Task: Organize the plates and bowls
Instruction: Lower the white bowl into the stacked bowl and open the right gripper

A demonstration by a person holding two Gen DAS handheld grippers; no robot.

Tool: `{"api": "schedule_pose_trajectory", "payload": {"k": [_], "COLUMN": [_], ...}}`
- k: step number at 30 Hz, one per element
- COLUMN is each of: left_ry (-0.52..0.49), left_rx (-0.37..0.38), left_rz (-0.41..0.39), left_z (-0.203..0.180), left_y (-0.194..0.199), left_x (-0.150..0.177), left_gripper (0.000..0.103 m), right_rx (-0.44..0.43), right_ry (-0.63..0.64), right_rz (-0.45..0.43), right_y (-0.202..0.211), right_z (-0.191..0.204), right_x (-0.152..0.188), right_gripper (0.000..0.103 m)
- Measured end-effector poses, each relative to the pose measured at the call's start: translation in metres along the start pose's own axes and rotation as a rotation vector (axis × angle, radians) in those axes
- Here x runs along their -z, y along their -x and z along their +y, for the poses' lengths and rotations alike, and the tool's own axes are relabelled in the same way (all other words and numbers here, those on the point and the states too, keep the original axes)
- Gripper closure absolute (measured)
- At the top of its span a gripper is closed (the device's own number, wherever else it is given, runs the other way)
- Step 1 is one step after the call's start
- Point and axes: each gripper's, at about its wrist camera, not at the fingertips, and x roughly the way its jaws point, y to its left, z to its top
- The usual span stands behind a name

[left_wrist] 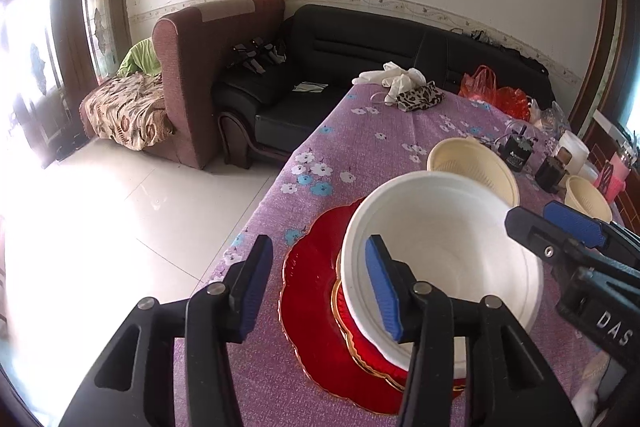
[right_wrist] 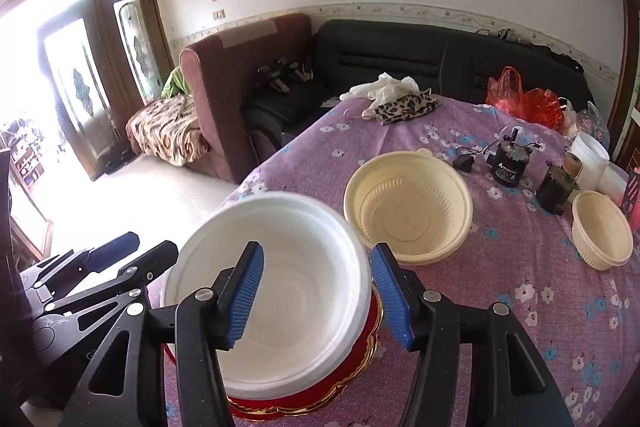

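Note:
A white bowl (left_wrist: 440, 239) sits tilted on a small red gold-rimmed plate (left_wrist: 360, 339), which lies on a large red scalloped plate (left_wrist: 308, 287). My left gripper (left_wrist: 316, 287) is open, its fingers straddling the bowl's left rim. My right gripper (right_wrist: 320, 295) is open too, its fingers straddling the right rim of the white bowl (right_wrist: 296, 267), above the red plate (right_wrist: 360, 359). A large cream bowl (right_wrist: 408, 203) and a small cream bowl (right_wrist: 602, 235) stand on the table further back; both also show in the left wrist view (left_wrist: 476, 167) (left_wrist: 588, 199).
The table has a purple flowered cloth (right_wrist: 520, 307). At its far side lie white gloves and a leopard cloth (right_wrist: 404, 107), red bags (right_wrist: 536, 103), small black motors (right_wrist: 510, 163), and white cups (right_wrist: 592, 163). The table edge drops to the floor at left (left_wrist: 256, 203).

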Motion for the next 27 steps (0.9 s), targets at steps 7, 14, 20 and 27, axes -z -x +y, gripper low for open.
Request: {"api": "schedule_pose_trajectory", "payload": {"k": [7,14,20,27], "left_ry": [0.059,0.074,-0.016,-0.083], "left_rx": [0.03,0.0,-0.086,-0.094], "left_rz": [-0.057,-0.118,-0.209,-0.209], "left_z": [0.016,0.005,-0.04,-0.083], "left_y": [0.036,0.07,0.096,0.104], "left_x": [0.01,0.027,0.052,0.076], "left_gripper": [0.042,0.025,0.01,0.009], "right_rx": [-0.013,0.029,0.051,0.027], "right_ry": [-0.052,-0.069,-0.101,-0.202], "right_rz": [-0.046,-0.077,-0.049,-0.05], "right_y": [0.033,0.06,0.07,0.086], "right_z": [-0.017,-0.038,-0.06,-0.089], "right_x": [0.01,0.045,0.084,0.113], "right_gripper": [0.037,0.028,0.028,0.026]}}
